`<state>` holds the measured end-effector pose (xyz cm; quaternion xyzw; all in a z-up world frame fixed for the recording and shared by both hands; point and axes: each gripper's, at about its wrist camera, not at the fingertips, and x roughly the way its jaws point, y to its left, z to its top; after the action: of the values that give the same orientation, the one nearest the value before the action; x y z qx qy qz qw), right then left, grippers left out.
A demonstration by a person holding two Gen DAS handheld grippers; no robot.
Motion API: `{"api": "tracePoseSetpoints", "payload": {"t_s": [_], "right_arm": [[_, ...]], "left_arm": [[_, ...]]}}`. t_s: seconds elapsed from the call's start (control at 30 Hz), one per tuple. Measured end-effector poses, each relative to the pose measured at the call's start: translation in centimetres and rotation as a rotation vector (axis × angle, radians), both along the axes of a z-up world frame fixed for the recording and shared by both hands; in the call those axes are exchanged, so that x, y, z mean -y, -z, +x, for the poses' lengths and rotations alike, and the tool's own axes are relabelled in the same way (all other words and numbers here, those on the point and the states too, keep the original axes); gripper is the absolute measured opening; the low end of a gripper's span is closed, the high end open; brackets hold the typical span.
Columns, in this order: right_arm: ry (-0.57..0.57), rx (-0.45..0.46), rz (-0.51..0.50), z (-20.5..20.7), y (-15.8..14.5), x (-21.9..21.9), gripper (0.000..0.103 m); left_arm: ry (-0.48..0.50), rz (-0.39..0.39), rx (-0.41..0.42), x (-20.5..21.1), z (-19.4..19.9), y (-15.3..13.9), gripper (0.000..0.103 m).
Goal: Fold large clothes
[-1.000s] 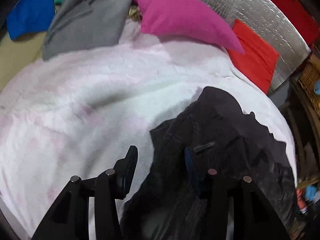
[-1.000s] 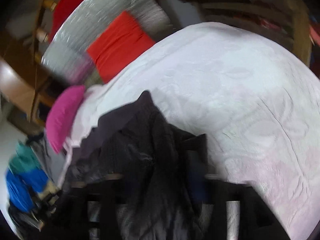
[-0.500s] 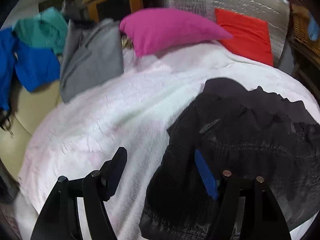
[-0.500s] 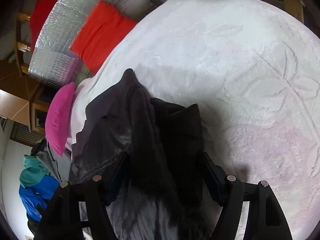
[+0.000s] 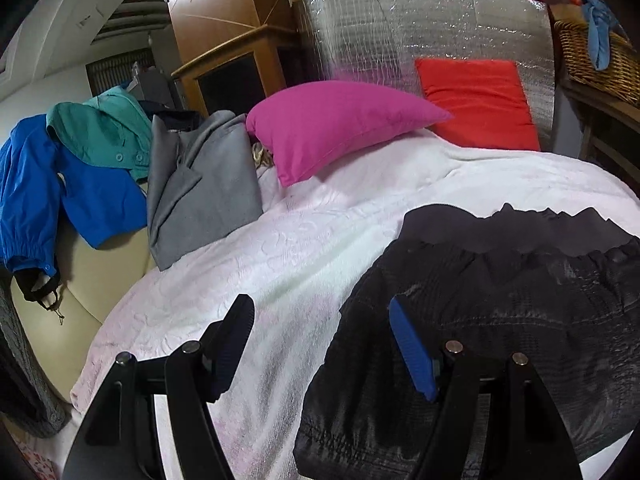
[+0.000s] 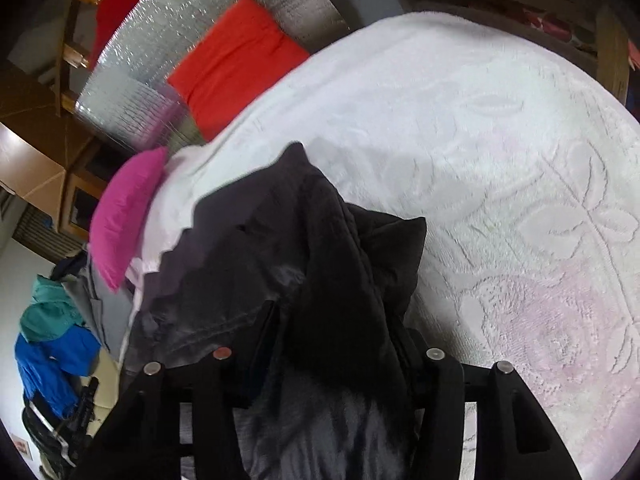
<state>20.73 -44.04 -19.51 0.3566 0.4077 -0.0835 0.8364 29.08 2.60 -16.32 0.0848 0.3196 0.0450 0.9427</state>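
A black garment (image 5: pixel 500 320) lies crumpled on the white bedspread (image 5: pixel 280 260). My left gripper (image 5: pixel 322 320) hovers open above the garment's left edge. Its left finger is over bare bedspread and its blue-padded right finger (image 5: pixel 408 344) is over the black cloth, with nothing pinched. In the right wrist view a thick raised fold of the black garment (image 6: pixel 280 248) fills my right gripper (image 6: pixel 336 332). Its jaws are closing on that fold. The cloth touches both fingers and hides their tips.
A pink pillow (image 5: pixel 332 128) and a red cushion (image 5: pixel 476 100) lean at the head of the bed against a silver foil panel (image 5: pixel 420 24). A grey garment (image 5: pixel 200 184), a blue jacket (image 5: pixel 80 196) and a teal one (image 5: pixel 100 128) hang at the left. A wicker basket (image 5: pixel 592 56) stands at the right.
My left jaws spread wider off the garment's edge, and that gripper lifted and rolled level. My right gripper slid down around the raised fold and its jaws narrowed on it.
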Motion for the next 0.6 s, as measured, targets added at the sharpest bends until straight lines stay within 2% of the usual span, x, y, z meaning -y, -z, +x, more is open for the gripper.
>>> {"api": "tracePoseSetpoints", "payload": {"t_s": [0.13,0.23,0.37,0.43,0.6], "right_arm": [[0.046,0.066,-0.039,-0.9,-1.8,0.3,0.062],[0.057,0.173,-0.136,-1.6,-3.9,-0.6,0.062],[0.001,0.308,-0.258,-1.8,-5.9,-3.3,0.062],[-0.051,0.315,-0.314,-1.2,-6.0,-4.9,0.062],[-0.135,0.264,-0.369,-0.2,-5.0,-7.1,0.062]], "left_arm": [[0.0,0.0,0.014,0.1,-0.2,-0.3,0.071],[0.002,0.0,0.02,0.1,-0.4,-0.5,0.071],[0.003,-0.001,0.024,0.0,-0.4,-0.6,0.071],[0.002,0.002,0.025,0.0,-0.4,-0.6,0.071],[0.0,-0.002,0.036,-0.1,-0.6,-0.8,0.071]]}}
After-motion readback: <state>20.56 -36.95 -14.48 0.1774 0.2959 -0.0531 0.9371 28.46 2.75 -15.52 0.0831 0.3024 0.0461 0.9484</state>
